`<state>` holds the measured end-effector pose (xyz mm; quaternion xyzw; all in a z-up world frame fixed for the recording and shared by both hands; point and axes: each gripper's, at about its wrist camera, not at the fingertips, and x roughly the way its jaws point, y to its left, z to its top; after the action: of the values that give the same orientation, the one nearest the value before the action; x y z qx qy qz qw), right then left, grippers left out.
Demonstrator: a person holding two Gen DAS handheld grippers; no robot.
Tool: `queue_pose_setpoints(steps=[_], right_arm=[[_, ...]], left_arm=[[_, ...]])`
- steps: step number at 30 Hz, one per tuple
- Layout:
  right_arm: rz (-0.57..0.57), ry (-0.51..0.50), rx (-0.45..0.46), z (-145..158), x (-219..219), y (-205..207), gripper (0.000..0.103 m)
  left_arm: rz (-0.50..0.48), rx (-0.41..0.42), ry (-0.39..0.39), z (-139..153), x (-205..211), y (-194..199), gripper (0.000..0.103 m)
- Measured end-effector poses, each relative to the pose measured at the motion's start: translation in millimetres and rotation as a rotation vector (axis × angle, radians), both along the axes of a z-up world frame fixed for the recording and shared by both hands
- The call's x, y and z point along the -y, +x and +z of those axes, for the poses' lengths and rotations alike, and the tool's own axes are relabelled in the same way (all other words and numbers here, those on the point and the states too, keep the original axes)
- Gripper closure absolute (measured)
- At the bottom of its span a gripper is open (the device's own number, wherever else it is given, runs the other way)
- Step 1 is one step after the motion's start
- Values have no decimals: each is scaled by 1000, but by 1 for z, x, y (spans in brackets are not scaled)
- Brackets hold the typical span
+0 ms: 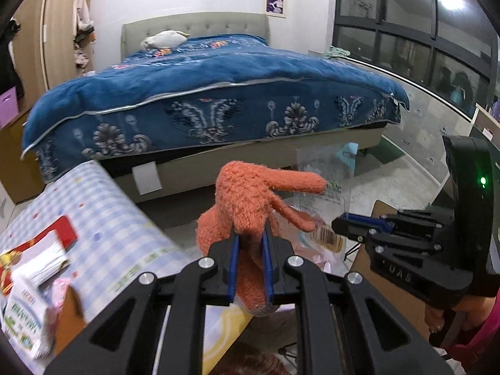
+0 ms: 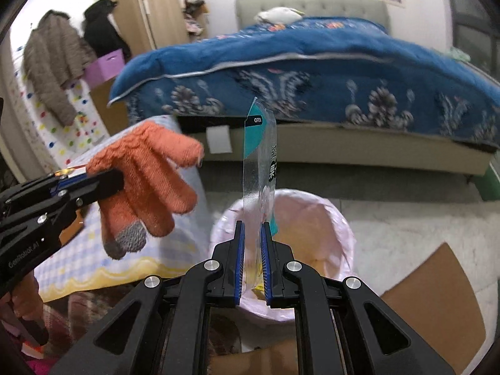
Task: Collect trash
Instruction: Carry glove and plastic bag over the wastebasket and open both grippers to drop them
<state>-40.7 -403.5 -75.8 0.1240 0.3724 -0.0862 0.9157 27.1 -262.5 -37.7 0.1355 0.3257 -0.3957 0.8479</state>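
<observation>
My left gripper (image 1: 251,243) is shut on an orange knit glove (image 1: 250,200), held up in front of the bed. The glove also shows in the right wrist view (image 2: 150,172), at the left, with grey fingertips hanging down. My right gripper (image 2: 253,234) is shut on a clear plastic snack wrapper (image 2: 259,162) with a teal corner marked OPEN. It holds the wrapper upright over a bin lined with a pink bag (image 2: 340,218). In the left wrist view the right gripper (image 1: 339,226) pinches the same wrapper (image 1: 325,181) at the right.
A bed with a blue blanket (image 1: 218,93) fills the background. A low table with a blue checked cloth (image 1: 103,212) stands at the left, with cartons and papers (image 1: 28,287) on it. Brown cardboard (image 2: 437,300) lies right of the bin. A wardrobe (image 2: 156,6) stands behind.
</observation>
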Motion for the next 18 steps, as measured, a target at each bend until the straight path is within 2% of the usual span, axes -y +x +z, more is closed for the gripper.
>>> queue_pose_setpoints(steps=[10, 13, 14, 15, 17, 18], right_arm=[[-45, 42, -54, -33, 31, 19, 93], [-46, 48, -65, -43, 36, 28, 89], [-51, 47, -70, -46, 37, 31, 89], [-52, 47, -76, -49, 39, 34, 88], [-54, 50, -89, -54, 41, 39, 79], [-60, 47, -95, -55, 42, 40, 71]], left_arm=[[-10, -50, 58, -29, 45, 30, 91], [-14, -59, 81, -37, 52, 39, 85], [-11, -62, 86, -39, 54, 42, 77], [-4, -67, 91, -41, 55, 45, 61], [8, -62, 90, -41, 54, 47, 43], [16, -60, 90, -42, 52, 48, 42]])
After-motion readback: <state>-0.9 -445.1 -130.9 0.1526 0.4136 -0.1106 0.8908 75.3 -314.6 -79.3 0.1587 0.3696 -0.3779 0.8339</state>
